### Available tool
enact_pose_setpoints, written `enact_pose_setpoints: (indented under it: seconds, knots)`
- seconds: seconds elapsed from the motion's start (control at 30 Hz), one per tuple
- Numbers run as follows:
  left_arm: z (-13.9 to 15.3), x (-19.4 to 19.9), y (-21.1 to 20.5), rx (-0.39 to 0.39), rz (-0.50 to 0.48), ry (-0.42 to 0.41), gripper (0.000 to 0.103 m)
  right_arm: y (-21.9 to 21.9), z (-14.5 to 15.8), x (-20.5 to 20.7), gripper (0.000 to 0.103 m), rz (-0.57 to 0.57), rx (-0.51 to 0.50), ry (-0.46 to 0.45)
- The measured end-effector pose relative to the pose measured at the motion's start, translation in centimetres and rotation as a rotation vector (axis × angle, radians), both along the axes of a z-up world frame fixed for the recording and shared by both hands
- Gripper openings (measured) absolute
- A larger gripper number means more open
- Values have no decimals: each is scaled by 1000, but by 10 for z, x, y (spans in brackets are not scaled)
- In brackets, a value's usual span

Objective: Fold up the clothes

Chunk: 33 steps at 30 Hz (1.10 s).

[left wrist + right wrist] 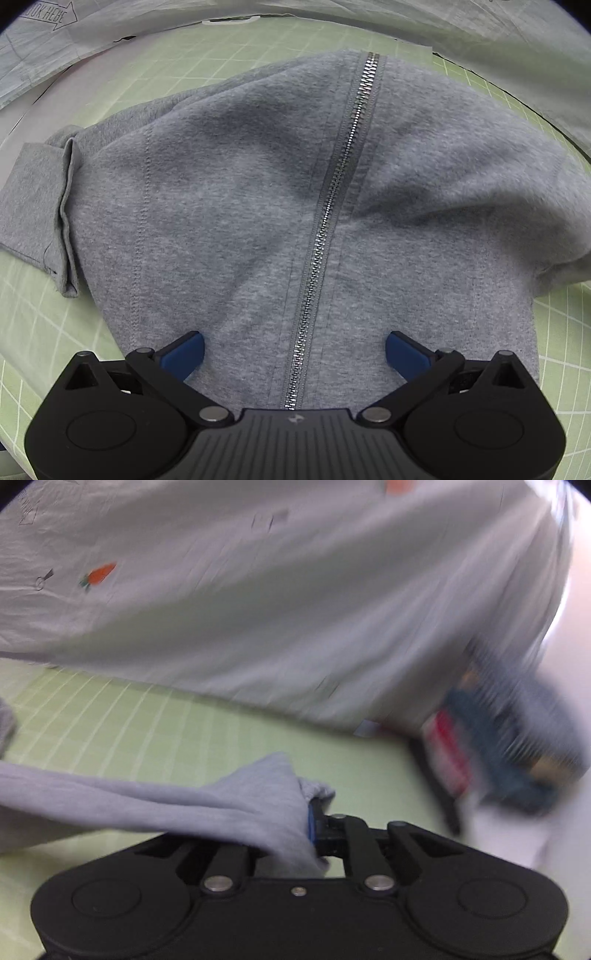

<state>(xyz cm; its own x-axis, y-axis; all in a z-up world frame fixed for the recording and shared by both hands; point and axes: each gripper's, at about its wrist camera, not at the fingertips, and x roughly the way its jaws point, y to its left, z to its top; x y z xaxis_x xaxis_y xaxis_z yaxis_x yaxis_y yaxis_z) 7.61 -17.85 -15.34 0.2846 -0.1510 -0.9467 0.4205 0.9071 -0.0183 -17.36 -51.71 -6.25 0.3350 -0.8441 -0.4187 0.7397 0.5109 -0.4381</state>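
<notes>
A grey zip-up sweatshirt (229,192) lies flat on the green grid mat (44,317), its metal zipper (325,221) running away from me. A folded sleeve (33,206) rests at its left side. My left gripper (294,354) hovers open over the near hem, one blue fingertip (184,352) on each side of the zipper. In the blurred right wrist view, my right gripper (308,819) is shut on a bunched end of the grey sweatshirt fabric (236,805), which trails off to the left above the mat (147,723).
A pale sheet (295,609) with small carrot prints hangs behind the mat and curves around its far edge (480,29). A blurred stack of coloured items (498,746) sits beyond the mat's right edge.
</notes>
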Motion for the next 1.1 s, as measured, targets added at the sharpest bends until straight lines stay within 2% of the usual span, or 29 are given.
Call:
enact_pose_setpoints:
  seconds: [0.07, 0.13, 0.2, 0.27, 0.33, 0.37, 0.43, 0.5, 0.57, 0.63, 0.7, 0.9, 1.0, 1.1]
  knots:
    - [1, -1, -1, 3, 2, -4, 103, 1, 13, -2, 16, -6, -118, 52]
    - [1, -2, -1, 4, 4, -6, 103, 0, 10, -3, 28, -17, -94, 74]
    - [2, -2, -1, 4, 6, -6, 103, -2, -9, -4, 33, -37, 8, 119]
    - [4, -3, -2, 3, 4, -7, 103, 0, -34, -4, 36, -42, 151, 201]
    - [5, -4, -2, 3, 1, -7, 103, 7, -55, -9, 38, -41, 291, 227]
    - [6, -4, -2, 3, 0, -7, 103, 11, -59, -12, 39, -39, 333, 208]
    - [8, -5, -3, 4, -2, -4, 103, 16, -58, -16, 56, -47, 380, 156]
    - [11, -4, -4, 2, -6, 5, 103, 17, -52, -17, 67, -66, 405, 103]
    - [15, -2, -2, -9, -11, 22, 103, 11, -41, -17, 77, -96, 398, 51]
    - [26, 4, 6, -45, -3, 36, 103, 10, -27, -17, 94, -137, 380, -26]
    - [37, 8, 13, -72, 18, 27, 103, 13, -13, -19, 101, -158, 375, -111]
    - [74, 32, 44, -112, 103, -49, 103, 20, 22, -22, 103, -223, 326, -283]
    - [85, 47, 62, -114, 135, -82, 103, 21, 35, -19, 103, -231, 309, -332]
    - [82, 68, 60, -110, 155, -103, 103, 24, 31, 5, 103, -164, 365, -331]
